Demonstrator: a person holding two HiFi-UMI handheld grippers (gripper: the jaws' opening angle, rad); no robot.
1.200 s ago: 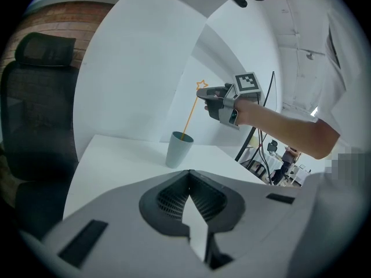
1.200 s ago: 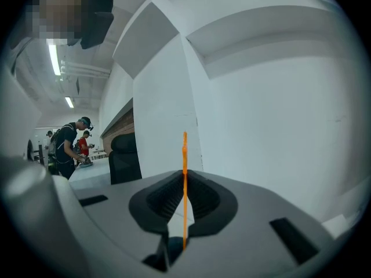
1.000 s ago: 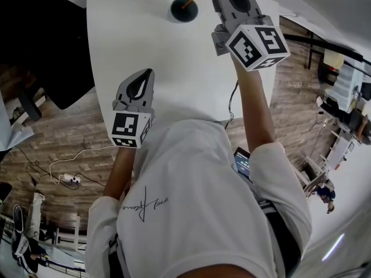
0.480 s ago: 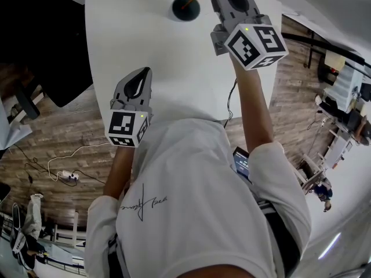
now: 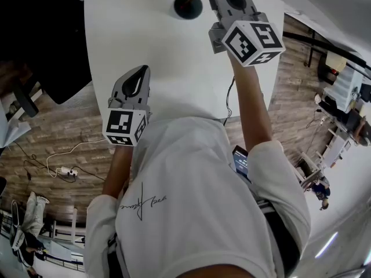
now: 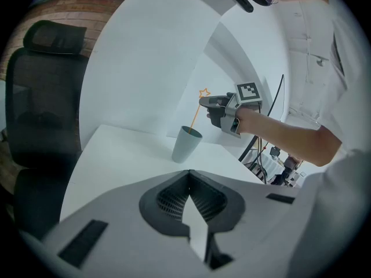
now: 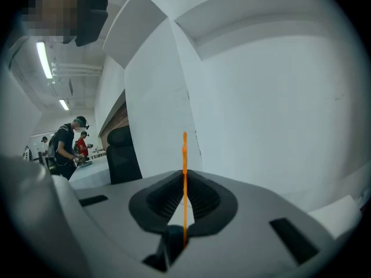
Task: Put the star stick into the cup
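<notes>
Round the cup point(image 5: 187, 6), bare white table point(image 5: 127, 39). Left of the cup, off the table's edge, a black office chair point(image 6: 46, 97) with a mesh back. Nearer than the cup and to its right, a dark cable point(image 5: 230, 100) hanging over the table's edge.

Standing in the cup, the star stick point(image 6: 194, 116): lower end inside, shaft leaning up past the rim, star on top. Above the cup and just to its right, the right gripper point(image 7: 184, 172), clamped tight on the thin shaft. Well short of the cup on its near side, the left gripper point(image 6: 188, 175), jaws pressed together on nothing.

Cup smooth and tapered, pale grey-green from the side, dark inside from above. Stick thin, straight, orange, its star only an outline. Grippers of matte grey plastic with ridged pads and black-and-white marker cubes.

Against a second ago, the same clamp on the stick and the same end in the cup; left gripper hardly shifted.
</notes>
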